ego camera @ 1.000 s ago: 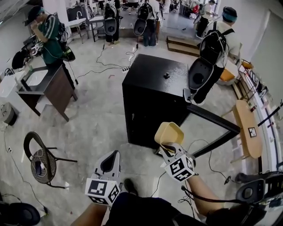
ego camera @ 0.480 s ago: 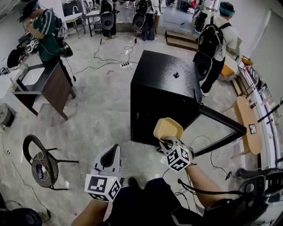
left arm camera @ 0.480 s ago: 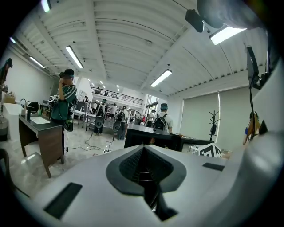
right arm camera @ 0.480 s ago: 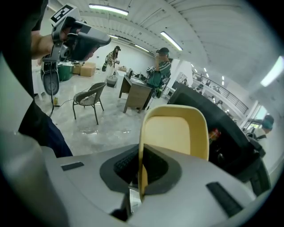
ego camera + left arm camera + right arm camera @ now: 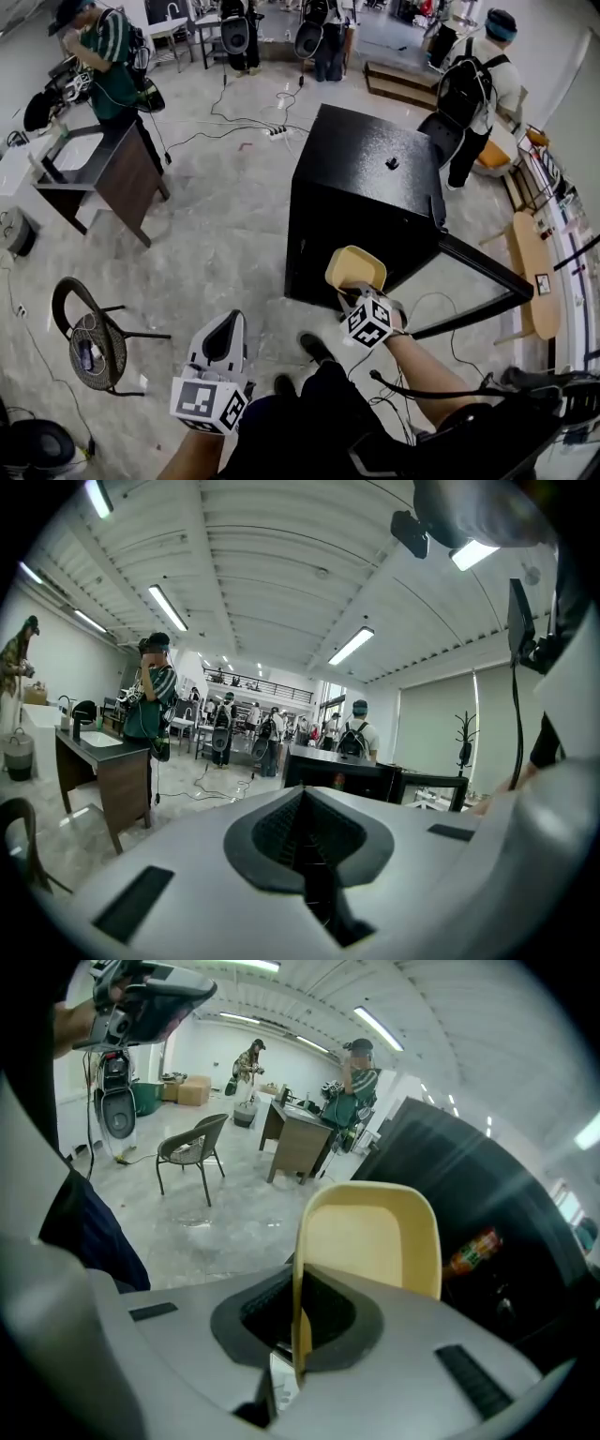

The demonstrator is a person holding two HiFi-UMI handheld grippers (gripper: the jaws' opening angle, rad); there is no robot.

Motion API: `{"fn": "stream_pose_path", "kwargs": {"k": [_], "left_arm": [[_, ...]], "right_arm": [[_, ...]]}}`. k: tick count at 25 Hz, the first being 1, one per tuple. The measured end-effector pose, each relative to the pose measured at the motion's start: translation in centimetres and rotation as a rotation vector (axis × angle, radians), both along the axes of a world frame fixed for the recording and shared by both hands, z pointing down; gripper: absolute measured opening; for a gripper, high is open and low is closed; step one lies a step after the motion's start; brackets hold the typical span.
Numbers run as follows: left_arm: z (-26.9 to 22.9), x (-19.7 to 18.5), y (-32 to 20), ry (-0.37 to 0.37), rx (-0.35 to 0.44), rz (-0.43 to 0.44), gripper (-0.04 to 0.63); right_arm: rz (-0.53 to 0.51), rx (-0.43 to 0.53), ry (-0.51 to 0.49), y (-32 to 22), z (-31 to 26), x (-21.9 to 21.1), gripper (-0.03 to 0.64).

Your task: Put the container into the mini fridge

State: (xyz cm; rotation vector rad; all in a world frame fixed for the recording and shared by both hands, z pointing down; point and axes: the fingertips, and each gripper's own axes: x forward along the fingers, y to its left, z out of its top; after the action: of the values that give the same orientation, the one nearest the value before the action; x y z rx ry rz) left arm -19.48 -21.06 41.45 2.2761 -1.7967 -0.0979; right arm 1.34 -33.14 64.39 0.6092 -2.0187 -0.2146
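Observation:
A pale yellow container [image 5: 356, 269] [image 5: 375, 1237] is pinched by its rim in my right gripper [image 5: 353, 293] [image 5: 298, 1330], whose jaws are shut on it. It hangs in front of the black mini fridge [image 5: 361, 202] [image 5: 478, 1213], close to the open side. The fridge door [image 5: 473, 272] stands swung open to the right. A bottle with an orange label [image 5: 472, 1251] shows inside the fridge in the right gripper view. My left gripper [image 5: 218, 345] [image 5: 305, 841] is lower left, over the floor, jaws shut with nothing between them.
A dark desk [image 5: 108, 173] with a person [image 5: 108, 52] beside it stands at the left. A round chair [image 5: 89, 337] is near my left side. Another person with a backpack [image 5: 473, 89] stands behind the fridge. Cables [image 5: 244, 131] trail on the floor; a wooden bench [image 5: 534, 277] is on the right.
The view has shifted closer to the fridge. My right gripper with the container has held near the fridge's open front; the left gripper has dropped slightly lower left.

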Motion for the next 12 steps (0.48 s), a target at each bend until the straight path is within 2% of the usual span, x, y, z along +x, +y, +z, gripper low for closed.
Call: {"fn": "stream_pose_path", "kwargs": {"k": [12], "left_arm": [[-0.5, -1.8, -1.5, -0.025, -0.045, -0.151, 0.008]], "right_arm": [[-0.047, -0.079, 0.067, -5.6, 5.7, 0.3, 0.018]]}}
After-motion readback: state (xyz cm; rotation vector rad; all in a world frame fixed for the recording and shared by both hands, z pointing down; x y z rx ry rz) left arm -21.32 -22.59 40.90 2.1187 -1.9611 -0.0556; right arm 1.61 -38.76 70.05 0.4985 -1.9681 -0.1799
